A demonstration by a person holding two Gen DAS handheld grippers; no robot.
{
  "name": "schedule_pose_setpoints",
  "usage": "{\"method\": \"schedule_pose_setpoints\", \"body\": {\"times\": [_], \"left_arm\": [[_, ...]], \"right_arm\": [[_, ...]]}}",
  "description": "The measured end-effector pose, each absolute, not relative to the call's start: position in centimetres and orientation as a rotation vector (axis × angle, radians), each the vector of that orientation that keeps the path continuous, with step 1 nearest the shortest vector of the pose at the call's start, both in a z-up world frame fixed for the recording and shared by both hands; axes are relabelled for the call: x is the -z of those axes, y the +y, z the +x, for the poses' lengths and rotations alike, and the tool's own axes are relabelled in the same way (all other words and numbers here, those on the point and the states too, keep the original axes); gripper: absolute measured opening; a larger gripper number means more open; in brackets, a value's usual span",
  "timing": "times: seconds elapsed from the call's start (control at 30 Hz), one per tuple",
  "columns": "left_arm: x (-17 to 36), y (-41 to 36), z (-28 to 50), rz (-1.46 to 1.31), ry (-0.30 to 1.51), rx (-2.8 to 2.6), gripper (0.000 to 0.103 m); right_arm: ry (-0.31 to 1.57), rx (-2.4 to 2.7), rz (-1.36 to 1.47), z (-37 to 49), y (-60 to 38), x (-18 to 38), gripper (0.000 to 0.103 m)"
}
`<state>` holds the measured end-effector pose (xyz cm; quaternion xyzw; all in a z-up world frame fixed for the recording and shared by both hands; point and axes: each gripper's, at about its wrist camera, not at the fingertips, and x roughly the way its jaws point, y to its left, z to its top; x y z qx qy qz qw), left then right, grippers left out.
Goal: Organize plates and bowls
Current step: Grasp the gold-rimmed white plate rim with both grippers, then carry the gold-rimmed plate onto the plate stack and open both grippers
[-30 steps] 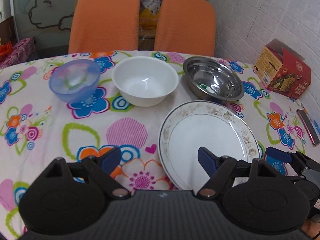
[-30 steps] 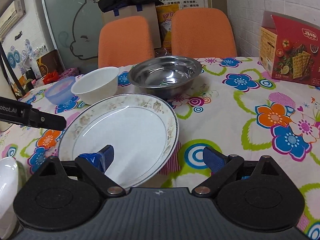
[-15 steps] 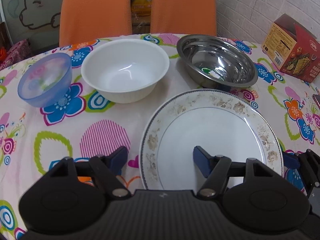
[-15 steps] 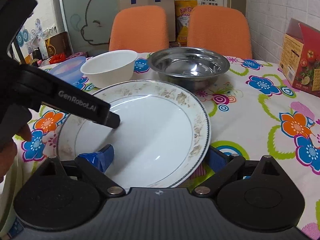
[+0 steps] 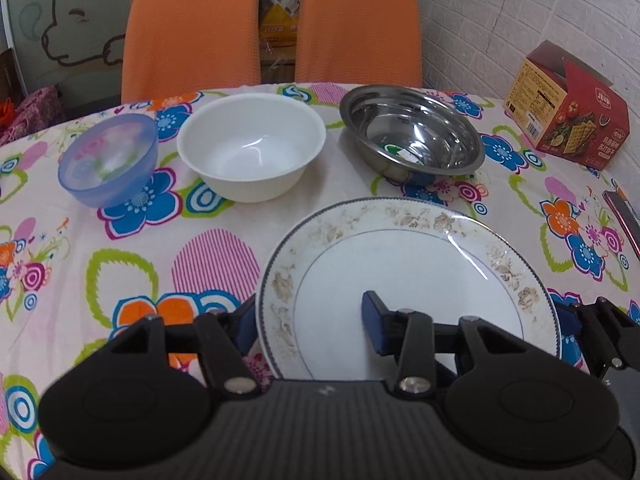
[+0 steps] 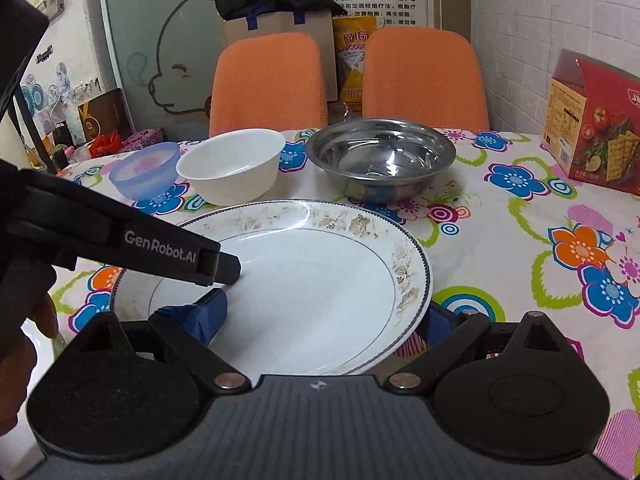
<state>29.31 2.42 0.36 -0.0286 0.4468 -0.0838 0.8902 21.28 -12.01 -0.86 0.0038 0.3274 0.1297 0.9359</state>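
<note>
bench [image 5: 132,240]: covered by a flowered cloth, carrying all items listed.

plate [image 5: 400,272], white with a floral rim: at the near edge of the bench, in front of the three bowls and apart from them.

left tongs [image 5: 310,320]: spread wide, straddling the plate's left rim; one blue pad sits outside the rim, the other over the plate's centre. not pressed on the rim.

right tongs [image 6: 324,316]: spread wide, straddling the plate's right rim; left pad over the plate's inner surface, right pad outside and partly hidden behind the rim. whether the pads touch the plate cannot be told.

blue translucent bowl [image 5: 108,160]: far left of the row, upright.

white bowl [image 5: 252,146]: middle of the row, upright, just beside the blue one.

steel bowl [image 5: 412,132]: right of the row, upright, directly behind the plate.

red cracker box [image 5: 568,106]: far right of the bench, near the brick wall.

two orange chairs [image 5: 192,32]: behind the bench.

a hand [image 6: 24,340]: at the left edge of the right wrist view, holding the left tool.
</note>
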Motion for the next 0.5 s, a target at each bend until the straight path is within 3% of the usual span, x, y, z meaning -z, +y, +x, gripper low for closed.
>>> {"method": "schedule_pose_setpoints", "body": {"times": [0.5], "left_arm": [[-4.6,7.8,18.9,-0.079,0.792,0.055,0.042]], "right_arm": [[0.575,-0.398,0.0,13.3,-7.6,-2.3,0.085]]}}
